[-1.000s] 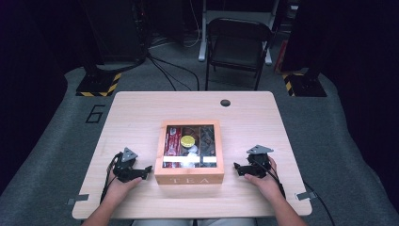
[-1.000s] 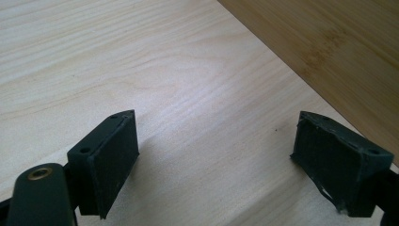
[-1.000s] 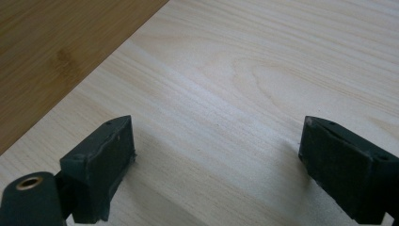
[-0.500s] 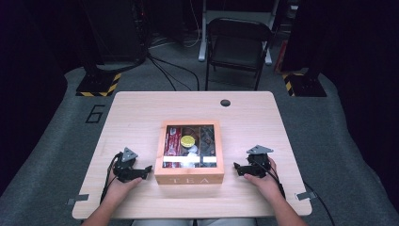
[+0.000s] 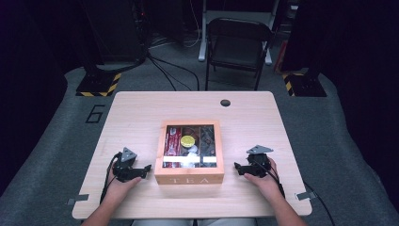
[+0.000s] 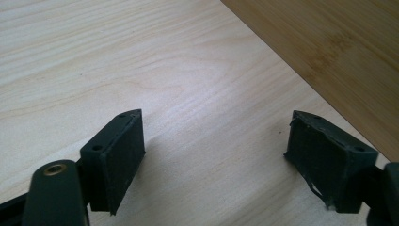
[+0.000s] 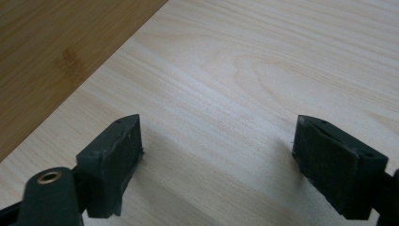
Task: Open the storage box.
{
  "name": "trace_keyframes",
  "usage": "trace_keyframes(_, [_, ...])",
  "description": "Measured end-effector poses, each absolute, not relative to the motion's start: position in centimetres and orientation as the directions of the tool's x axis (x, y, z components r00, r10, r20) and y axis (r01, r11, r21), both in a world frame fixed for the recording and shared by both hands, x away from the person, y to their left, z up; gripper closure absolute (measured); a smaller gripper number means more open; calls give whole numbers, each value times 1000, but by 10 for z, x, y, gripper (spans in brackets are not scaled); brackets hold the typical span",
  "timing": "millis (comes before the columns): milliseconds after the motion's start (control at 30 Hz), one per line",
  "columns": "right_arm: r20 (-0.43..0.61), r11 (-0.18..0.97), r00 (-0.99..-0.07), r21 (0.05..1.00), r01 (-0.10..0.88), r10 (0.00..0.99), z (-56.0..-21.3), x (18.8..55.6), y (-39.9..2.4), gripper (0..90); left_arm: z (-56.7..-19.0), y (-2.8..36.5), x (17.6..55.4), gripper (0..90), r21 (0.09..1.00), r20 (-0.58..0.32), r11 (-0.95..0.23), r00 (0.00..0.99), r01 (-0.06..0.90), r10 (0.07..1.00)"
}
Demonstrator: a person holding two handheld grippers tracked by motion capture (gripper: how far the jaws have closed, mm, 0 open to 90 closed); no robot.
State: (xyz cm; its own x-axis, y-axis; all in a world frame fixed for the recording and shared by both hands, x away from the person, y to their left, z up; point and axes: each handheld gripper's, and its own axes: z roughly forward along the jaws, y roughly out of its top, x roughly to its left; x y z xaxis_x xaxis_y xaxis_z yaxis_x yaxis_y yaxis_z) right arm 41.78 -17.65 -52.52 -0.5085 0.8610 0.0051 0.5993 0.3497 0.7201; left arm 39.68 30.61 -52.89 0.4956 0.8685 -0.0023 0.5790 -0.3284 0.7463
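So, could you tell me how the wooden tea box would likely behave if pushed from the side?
The tea box looks stiff, low and flat-based, so it should probably slide on the smooth table, not tip. Its clear lid pane may be fragile.

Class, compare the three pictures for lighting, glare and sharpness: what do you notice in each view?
High view: the table is lit while the room around it is dark, and a bright glare strip crosses the tea box lid. Left gripper view: soft shadows under the fingers, wood grain sharp. Right gripper view: even light, faint shadows, the nearest fingers slightly soft.
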Motion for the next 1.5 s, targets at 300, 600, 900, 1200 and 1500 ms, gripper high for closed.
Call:
trace_keyframes(300, [-17,377,-511,697,610,860,-519,417,-175,273,-522,316,398,318,734,-89,-270,482,624,872])
trace_keyframes(600, [16,371,-527,692,619,850,-510,412,-176,318,-516,315,396,352,712,-72,-304,497,633,865])
trace_keyframes(900, [22,376,-542,698,610,840,-505,409,-177,333,-509,317,391,366,717,-74,-306,505,626,860])
trace_keyframes(1200, [28,372,-547,705,605,837,-500,407,-178,336,-502,315,387,375,720,-75,-322,531,614,844])
trace_keyframes(1500, [22,374,-549,710,597,836,-497,405,-176,341,-497,312,383,376,732,-95,-304,533,610,841])
